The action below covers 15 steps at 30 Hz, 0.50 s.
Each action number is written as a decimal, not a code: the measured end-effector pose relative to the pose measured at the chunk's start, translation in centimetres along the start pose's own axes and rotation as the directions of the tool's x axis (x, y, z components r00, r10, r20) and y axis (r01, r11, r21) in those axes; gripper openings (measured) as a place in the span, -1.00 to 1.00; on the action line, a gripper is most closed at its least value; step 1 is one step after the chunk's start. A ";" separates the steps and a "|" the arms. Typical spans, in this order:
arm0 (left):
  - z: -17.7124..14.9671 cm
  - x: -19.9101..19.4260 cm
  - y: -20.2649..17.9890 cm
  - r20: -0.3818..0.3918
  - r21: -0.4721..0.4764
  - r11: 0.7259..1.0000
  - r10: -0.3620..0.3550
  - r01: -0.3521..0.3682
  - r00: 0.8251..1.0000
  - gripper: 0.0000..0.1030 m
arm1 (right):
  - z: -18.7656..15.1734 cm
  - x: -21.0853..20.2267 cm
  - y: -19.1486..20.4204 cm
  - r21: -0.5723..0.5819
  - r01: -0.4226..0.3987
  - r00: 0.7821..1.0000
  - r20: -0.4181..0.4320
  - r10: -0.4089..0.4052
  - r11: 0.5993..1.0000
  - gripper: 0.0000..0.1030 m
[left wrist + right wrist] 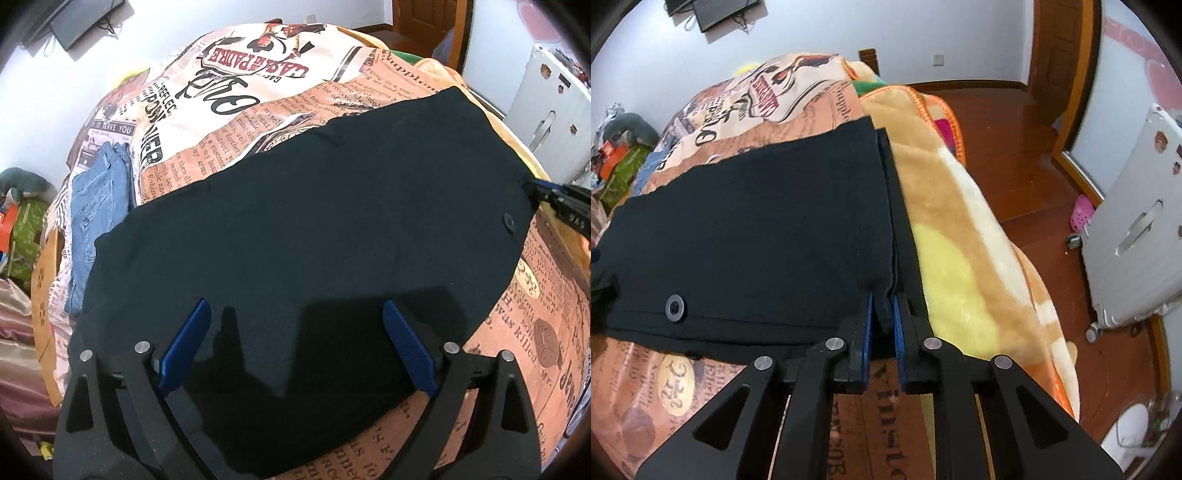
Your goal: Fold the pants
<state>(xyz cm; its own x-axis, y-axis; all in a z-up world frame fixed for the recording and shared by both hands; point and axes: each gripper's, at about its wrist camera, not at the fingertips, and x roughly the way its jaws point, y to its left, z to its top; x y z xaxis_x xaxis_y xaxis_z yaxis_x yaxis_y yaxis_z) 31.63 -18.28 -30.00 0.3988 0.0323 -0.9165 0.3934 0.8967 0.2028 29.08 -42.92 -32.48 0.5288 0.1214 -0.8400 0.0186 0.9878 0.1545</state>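
Observation:
Black pants (pixel 314 221) lie flat across the printed bedspread (pixel 229 110), with a round button (pixel 509 222) near their right end. My left gripper (pixel 295 314) hovers over their near edge, its blue fingers (pixel 188 343) wide apart with only flat cloth below them. In the right wrist view the same pants (pixel 757 236) stretch away, button (pixel 675 307) at the lower left. My right gripper (pixel 884 306) is shut on the near right corner of the pants at the waistband, a fold of black cloth pinched between the blue pads (pixel 897 332). That gripper (pixel 543 194) also shows at the right edge of the left wrist view.
Folded blue jeans (pixel 99 206) lie at the left on the bedspread. A plush yellow and tan blanket (pixel 960 229) hangs over the bed's right side above a wooden floor (pixel 1015 147). A white suitcase (pixel 1137 229) and a pink shoe (pixel 1082 216) stand on that floor.

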 end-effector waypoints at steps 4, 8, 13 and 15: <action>0.3 -0.7 0.1 0.022 -0.006 1.000 -0.005 0.005 1.000 0.85 | 0.2 -1.7 -0.8 0.038 0.010 1.000 -0.018 -0.009 0.999 -0.49; 1.1 -1.0 -0.3 0.043 -0.012 1.000 -0.027 0.028 0.999 0.85 | -0.7 -4.2 -1.6 0.136 -0.052 0.999 0.022 0.049 0.989 0.02; 1.7 0.5 -1.9 0.012 0.010 0.999 -0.050 0.050 0.999 0.85 | -2.3 -3.1 -1.7 0.266 -0.155 0.986 -0.013 0.165 0.951 0.02; 1.7 0.9 -2.4 0.013 0.018 0.999 -0.051 0.051 0.999 0.85 | -2.6 -2.1 -1.7 0.295 -0.160 0.983 -0.036 0.178 0.942 0.02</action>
<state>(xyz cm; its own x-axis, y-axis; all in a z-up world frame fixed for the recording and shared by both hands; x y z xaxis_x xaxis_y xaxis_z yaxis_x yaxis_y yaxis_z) 32.44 -21.12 -30.68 0.3893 -0.0194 -0.9209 0.4283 0.8889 0.1623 25.77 -44.56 -32.30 0.4931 0.2988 -0.8171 0.1836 0.8823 0.4334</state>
